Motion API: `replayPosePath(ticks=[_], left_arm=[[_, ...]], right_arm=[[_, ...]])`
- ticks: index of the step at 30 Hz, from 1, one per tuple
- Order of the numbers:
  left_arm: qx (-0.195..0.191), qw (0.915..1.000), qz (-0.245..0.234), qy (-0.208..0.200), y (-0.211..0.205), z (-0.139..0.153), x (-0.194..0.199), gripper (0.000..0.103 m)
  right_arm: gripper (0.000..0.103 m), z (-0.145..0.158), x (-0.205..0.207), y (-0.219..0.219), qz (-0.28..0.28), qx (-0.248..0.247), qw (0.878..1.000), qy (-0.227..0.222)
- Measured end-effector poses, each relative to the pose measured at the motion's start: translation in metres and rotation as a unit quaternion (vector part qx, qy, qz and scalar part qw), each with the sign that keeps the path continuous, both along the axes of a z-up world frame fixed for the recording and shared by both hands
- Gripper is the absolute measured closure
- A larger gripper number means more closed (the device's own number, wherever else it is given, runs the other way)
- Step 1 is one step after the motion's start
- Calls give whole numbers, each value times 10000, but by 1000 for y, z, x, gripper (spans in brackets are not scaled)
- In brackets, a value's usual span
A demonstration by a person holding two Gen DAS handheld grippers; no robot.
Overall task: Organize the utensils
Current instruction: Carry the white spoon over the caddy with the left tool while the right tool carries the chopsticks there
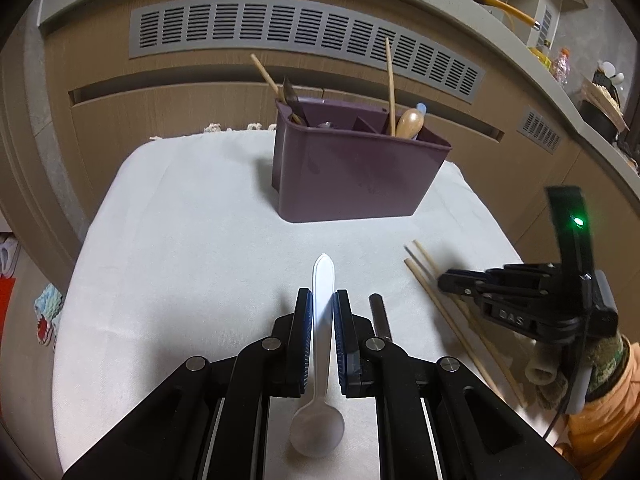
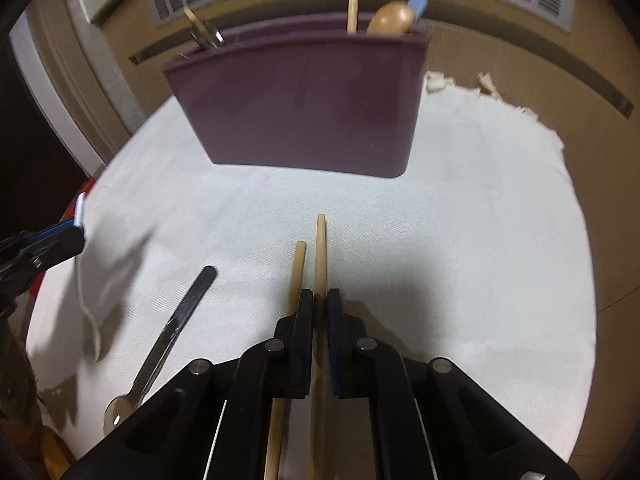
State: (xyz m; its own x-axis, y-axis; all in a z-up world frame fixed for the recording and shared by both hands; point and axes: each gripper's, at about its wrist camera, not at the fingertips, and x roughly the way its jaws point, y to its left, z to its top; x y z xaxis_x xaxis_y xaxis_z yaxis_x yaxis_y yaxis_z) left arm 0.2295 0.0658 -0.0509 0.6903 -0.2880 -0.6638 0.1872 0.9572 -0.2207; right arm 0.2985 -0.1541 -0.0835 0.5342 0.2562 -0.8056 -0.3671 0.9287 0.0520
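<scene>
1. Your left gripper (image 1: 323, 312) has its fingers closed to a narrow gap on the handle of a white plastic spoon (image 1: 322, 364). The handle points toward the holder, and the bowl lies back between the gripper's arms over the white cloth (image 1: 180, 240) covering the desk.
2. Just right of that gripper a metal spoon (image 2: 176, 328) lies flat on the cloth. Your left wrist view shows only its dark handle end; in the right wrist view its bowl is partly hidden behind the gripper body.
3. The purple utensil holder (image 1: 352, 172) stands upright at the far side of the cloth. It holds a chopstick and dark utensils on the left, and another chopstick, a wooden spoon (image 1: 408, 122) and a pale blue handle on the right. The inner dividers are only partly visible.
4. Your right gripper (image 2: 320, 312) has its fingers nearly together on one wooden chopstick (image 2: 321, 252). A second chopstick (image 2: 298, 272) lies just beside it, outside the left finger, its near end cut off.
5. The only readable writing is "DAS", on the right gripper in the left wrist view, below a green light.
</scene>
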Motion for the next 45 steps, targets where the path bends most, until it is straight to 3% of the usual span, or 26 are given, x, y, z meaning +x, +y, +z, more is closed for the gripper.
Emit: replayPosePath(ticks=[6, 11, 16, 20, 24, 27, 31, 34, 37, 40, 45], left_arm=[[-68, 9995, 34, -304, -6, 22, -25, 92], [-90, 9967, 54, -806, -11, 57, -52, 96], [-47, 9895, 45, -1445, -16, 109, -58, 98], [139, 9756, 135, -2185, -21, 166, -44, 98], [175, 9714, 232, -2355, -17, 187, -26, 98], [261, 9792, 57, -2013, -16, 168, -15, 98], [782, 9890, -776, -989, -34, 98, -4, 96], [1023, 9871, -1221, -148, -46, 42, 1, 95], [1191, 9783, -1614, 523, -60, -2, 0, 91], [1449, 9723, -1683, 728, -64, -21, -1, 84], [1238, 9752, -1602, 891, -53, -26, 8, 56]], right_arm=[[96, 37, -43, -21, 1, 372, 9972, -643], [96, 81, -84, -32, 23, 717, 9892, -1275], [96, 138, -105, -35, 55, 1016, 9722, -2111], [96, 209, -100, -25, 37, 952, 9471, -3064], [96, 251, -83, -19, -59, 910, 9360, -3399], [96, 263, -74, -20, -145, 855, 9330, -3491], [96, 245, -67, -26, -136, 851, 9416, -3254], [96, 218, -71, -27, -19, 816, 9536, -2899], [96, 193, -76, -24, 132, 776, 9624, -2601], [96, 175, -82, -22, 235, 740, 9685, -2368], [96, 156, -84, -24, 279, 767, 9748, -2078]])
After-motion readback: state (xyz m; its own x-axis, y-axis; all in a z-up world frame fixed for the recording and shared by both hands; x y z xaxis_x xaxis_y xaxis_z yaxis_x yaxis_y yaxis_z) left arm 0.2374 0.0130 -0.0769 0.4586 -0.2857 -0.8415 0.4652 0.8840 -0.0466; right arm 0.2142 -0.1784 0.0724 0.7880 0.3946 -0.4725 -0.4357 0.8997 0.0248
